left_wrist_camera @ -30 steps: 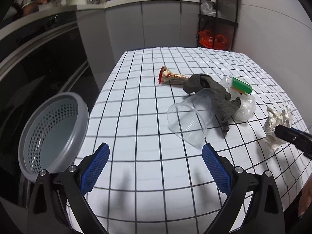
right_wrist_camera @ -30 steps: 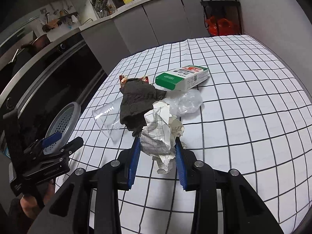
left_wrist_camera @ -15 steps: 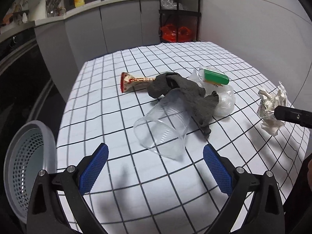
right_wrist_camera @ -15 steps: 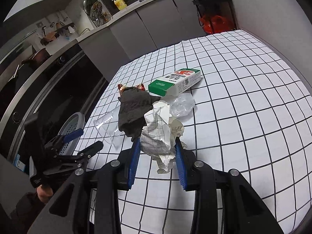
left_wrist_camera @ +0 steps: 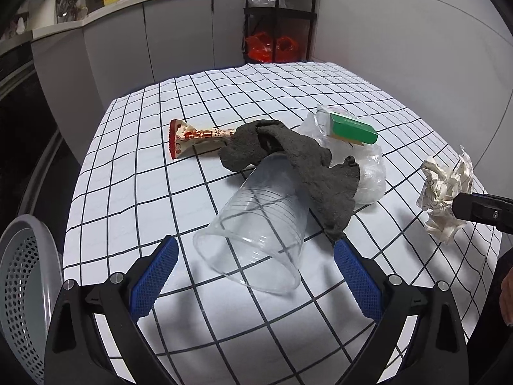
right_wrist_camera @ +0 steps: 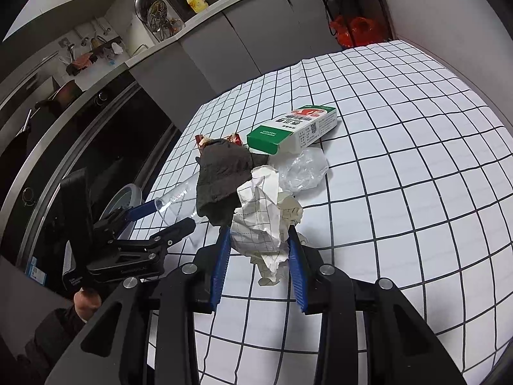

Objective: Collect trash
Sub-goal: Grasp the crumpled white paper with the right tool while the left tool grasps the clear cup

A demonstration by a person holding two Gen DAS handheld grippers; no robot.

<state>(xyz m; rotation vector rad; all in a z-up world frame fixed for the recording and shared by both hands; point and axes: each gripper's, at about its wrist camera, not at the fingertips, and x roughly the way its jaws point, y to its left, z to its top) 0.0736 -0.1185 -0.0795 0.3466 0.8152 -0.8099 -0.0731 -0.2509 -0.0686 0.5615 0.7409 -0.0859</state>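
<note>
Kitchen table, checked cloth [left_wrist_camera: 134, 166]: my right gripper [right_wrist_camera: 259, 258] is closed on a crumpled sheet of grid paper [right_wrist_camera: 261, 218], blue pads pressing it from both sides, the wad lifted just clear of the cloth as far as the wrist view lets me judge. My left gripper [left_wrist_camera: 255, 276] stands wide open with nothing in it, its fingers either side of the mouth of a clear plastic cup [left_wrist_camera: 256, 224] lying on its side, pads not touching it. A dark grey rag [left_wrist_camera: 298, 163] is draped over the cup's closed end and over one end of a red-and-white snack wrapper [left_wrist_camera: 192, 138]. Beyond the rag lie a crinkled clear plastic bag [left_wrist_camera: 368, 173] and, on top of it, a green-and-white carton [left_wrist_camera: 351, 128]. A grey perforated basket [left_wrist_camera: 22, 288] sits off the table's left edge, beside my left gripper.
</note>
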